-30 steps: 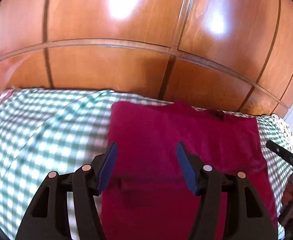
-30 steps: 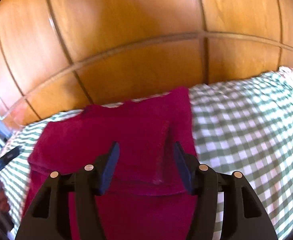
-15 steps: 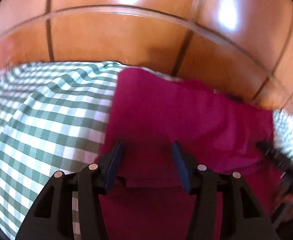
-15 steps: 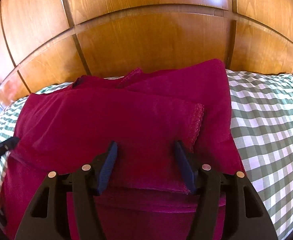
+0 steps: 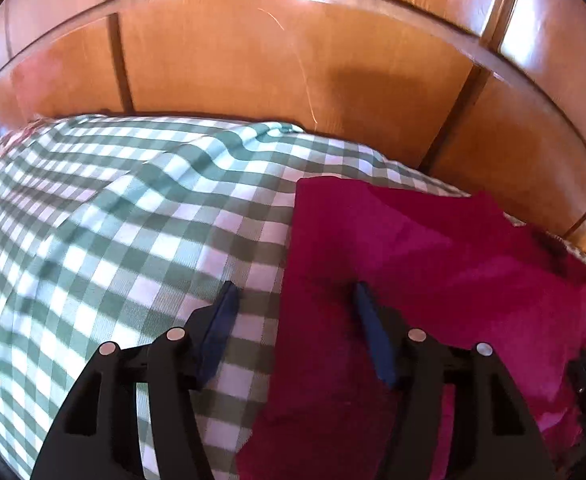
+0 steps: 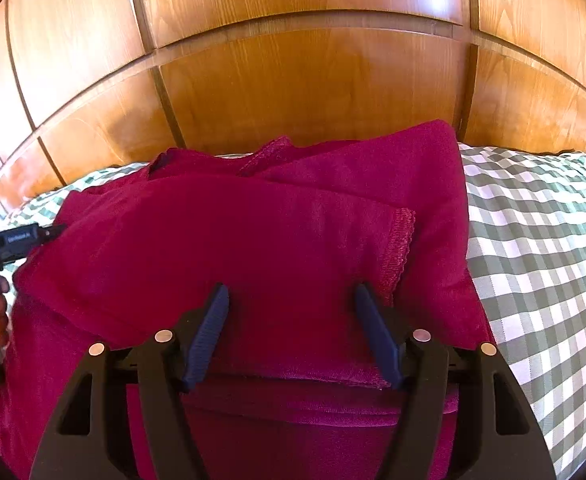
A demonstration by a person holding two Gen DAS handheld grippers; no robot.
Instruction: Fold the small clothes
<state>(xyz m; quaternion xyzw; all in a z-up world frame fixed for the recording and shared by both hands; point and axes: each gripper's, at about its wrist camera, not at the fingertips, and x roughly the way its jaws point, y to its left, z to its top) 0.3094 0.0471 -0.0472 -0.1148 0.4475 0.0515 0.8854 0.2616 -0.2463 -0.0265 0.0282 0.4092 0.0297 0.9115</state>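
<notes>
Wooden panelling (image 6: pixel 313 92): seen behind the bed, glossy, crossed by dark grooves.
Checked bedcover (image 5: pixel 125 240): green and white, spread over the bed.
Crimson garment (image 6: pixel 253 248): laid partly folded on the bedcover, a hemmed sleeve turned across its top.
Left gripper (image 5: pixel 293 300): jaws parted, nothing clamped; the garment's left edge is straddled.
Right gripper (image 6: pixel 289 300): jaws opening over the folded layer, no cloth pinched.

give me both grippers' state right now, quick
left gripper: opening, empty, straddling the red garment edge
right gripper: opening, empty, over the garment
</notes>
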